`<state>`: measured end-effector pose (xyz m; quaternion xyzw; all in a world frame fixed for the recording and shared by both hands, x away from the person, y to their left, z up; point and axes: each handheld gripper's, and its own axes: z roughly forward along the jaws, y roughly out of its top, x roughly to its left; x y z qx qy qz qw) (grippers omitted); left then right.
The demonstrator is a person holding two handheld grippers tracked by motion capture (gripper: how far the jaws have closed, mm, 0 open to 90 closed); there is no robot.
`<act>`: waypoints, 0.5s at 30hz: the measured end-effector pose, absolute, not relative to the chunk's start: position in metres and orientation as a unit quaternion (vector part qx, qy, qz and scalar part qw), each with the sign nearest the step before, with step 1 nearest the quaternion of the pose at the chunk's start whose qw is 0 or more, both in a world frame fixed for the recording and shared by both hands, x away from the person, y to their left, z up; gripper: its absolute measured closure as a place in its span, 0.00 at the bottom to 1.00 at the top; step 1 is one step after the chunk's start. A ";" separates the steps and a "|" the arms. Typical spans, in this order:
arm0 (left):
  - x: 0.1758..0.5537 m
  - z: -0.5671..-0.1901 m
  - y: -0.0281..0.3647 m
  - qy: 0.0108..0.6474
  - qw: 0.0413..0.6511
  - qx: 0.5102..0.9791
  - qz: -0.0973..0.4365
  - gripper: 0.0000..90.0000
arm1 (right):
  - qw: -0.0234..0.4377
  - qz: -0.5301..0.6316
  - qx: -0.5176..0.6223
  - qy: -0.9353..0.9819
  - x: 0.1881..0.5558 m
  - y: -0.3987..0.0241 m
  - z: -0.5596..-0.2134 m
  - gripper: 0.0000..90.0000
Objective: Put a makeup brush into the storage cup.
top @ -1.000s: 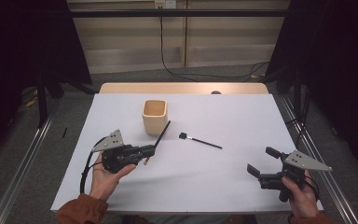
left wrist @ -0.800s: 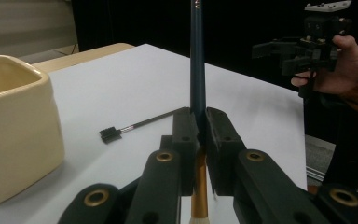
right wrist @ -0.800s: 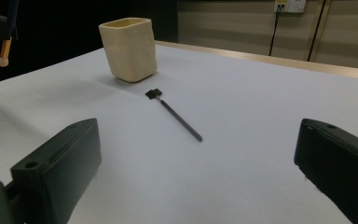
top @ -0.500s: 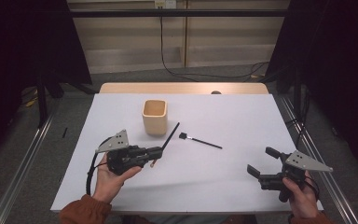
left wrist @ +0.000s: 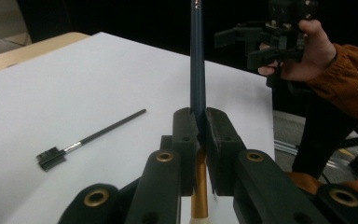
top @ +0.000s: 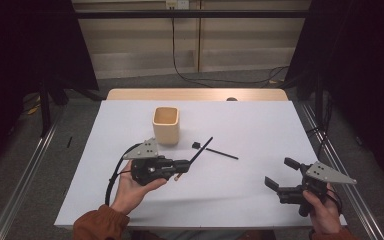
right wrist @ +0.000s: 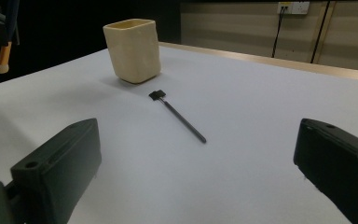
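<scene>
My left gripper [top: 184, 164] is shut on a long brush [top: 200, 150] with a dark blue handle and a gold ferrule, and holds it just above the table. In the left gripper view the handle [left wrist: 197, 70] rises straight out from between the closed fingertips of the left gripper [left wrist: 201, 125]. A thin black brush [top: 215, 151] lies flat on the white table [top: 260, 125], right of a cream cup [top: 166, 125]. My right gripper [top: 281, 173] stands open near the table's front right, with nothing between its fingers [right wrist: 60, 163]. The cup [right wrist: 133, 49] and black brush [right wrist: 179, 116] lie ahead of it.
The cup stands upright just beyond the left gripper. A wooden strip [top: 195, 94] borders the table's far edge. Metal rails [top: 25, 175] run along both sides on the floor. A cable [top: 114, 177] trails from the left gripper.
My left hand has carried the held brush to the right and slightly up, so its handle tip now reaches over near the black brush's head. The right gripper has kept still.
</scene>
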<state>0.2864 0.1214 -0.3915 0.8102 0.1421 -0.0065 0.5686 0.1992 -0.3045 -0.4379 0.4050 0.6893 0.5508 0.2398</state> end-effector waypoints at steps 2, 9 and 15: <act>0.288 -0.390 0.115 0.137 0.563 0.815 -0.013 0.93 | 0.239 0.551 0.404 0.690 0.199 -0.304 -0.438 0.00; 0.291 -0.390 0.093 0.115 0.532 0.838 -0.030 0.93 | 0.234 0.552 0.398 0.694 0.199 -0.305 -0.438 0.00; 0.291 -0.386 0.085 0.106 0.505 0.855 -0.045 0.93 | 0.234 0.551 0.392 0.698 0.198 -0.303 -0.438 0.00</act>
